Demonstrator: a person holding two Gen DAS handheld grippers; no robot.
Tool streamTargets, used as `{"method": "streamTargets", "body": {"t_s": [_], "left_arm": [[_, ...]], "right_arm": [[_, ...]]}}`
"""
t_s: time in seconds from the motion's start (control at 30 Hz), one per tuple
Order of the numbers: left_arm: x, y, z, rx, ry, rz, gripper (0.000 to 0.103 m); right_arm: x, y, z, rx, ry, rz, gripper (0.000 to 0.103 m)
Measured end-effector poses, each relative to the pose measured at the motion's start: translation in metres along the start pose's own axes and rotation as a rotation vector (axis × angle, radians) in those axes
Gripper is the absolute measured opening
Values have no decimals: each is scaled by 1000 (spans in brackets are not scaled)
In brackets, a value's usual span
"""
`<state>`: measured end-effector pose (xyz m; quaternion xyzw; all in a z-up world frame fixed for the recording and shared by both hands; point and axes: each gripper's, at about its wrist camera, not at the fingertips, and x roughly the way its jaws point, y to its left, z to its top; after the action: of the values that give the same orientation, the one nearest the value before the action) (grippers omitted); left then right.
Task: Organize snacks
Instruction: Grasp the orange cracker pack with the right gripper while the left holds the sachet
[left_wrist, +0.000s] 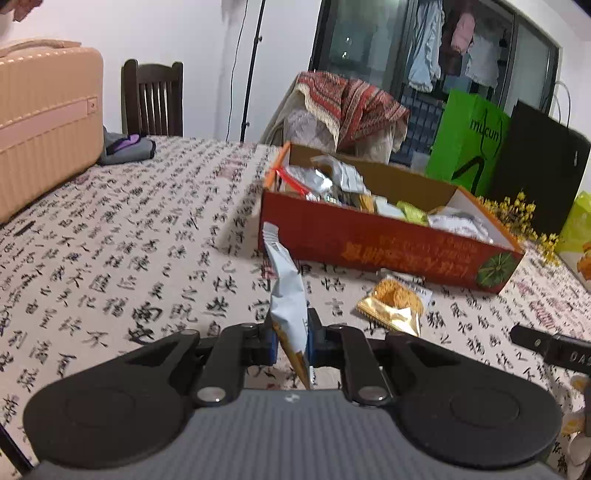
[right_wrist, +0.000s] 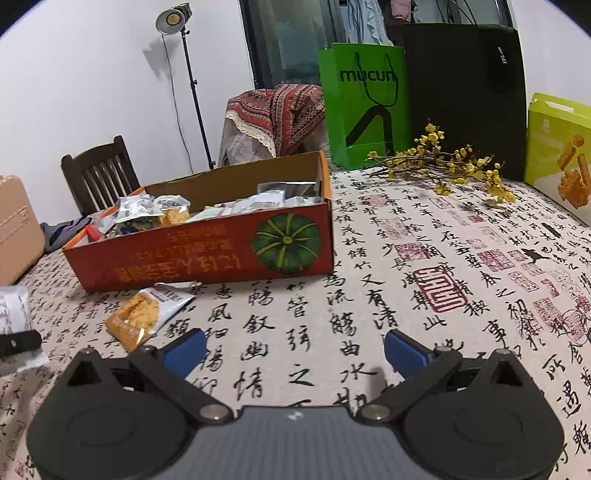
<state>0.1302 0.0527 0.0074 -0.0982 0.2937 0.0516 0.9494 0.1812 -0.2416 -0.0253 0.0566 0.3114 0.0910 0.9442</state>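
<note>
My left gripper (left_wrist: 291, 343) is shut on a white and orange snack packet (left_wrist: 288, 295), held upright above the table, short of the red cardboard box (left_wrist: 369, 247). The box holds several snack packets and also shows in the right wrist view (right_wrist: 207, 254). A yellow snack packet (left_wrist: 395, 302) lies on the table in front of the box; it shows in the right wrist view (right_wrist: 144, 314) too. My right gripper (right_wrist: 295, 354) is open and empty over the bare tablecloth, right of that packet. The held packet shows at the left edge (right_wrist: 14, 310).
The table has a calligraphy-print cloth (right_wrist: 406, 295). A peach suitcase (left_wrist: 44, 122) and a folded grey cloth (left_wrist: 125, 147) sit at the far left. A green bag (right_wrist: 365, 103), black bag (right_wrist: 465, 96), yellow flower sprigs (right_wrist: 454, 166) and a lime snack box (right_wrist: 561, 155) stand at the back right.
</note>
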Motion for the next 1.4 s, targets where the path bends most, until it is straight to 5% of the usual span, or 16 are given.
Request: {"method": "streamTargets", "body": {"t_s": [0.53, 0.97, 1.23, 1.3, 1.4], "left_arm": [[-7, 31, 16, -25, -93, -37, 15], [15, 58, 21, -70, -74, -23, 15], [19, 62, 20, -88, -72, -42, 15], [18, 62, 19, -91, -76, -43, 15], [17, 62, 19, -90, -80, -43, 15]], "right_arm": [[26, 87, 32, -105, 47, 77, 103], [104, 149, 40, -116, 199, -70, 103], [98, 144, 28, -146, 181, -59, 103], [93, 142, 27, -147, 180, -50, 101], [86, 141, 27, -160, 169, -35, 83]]}}
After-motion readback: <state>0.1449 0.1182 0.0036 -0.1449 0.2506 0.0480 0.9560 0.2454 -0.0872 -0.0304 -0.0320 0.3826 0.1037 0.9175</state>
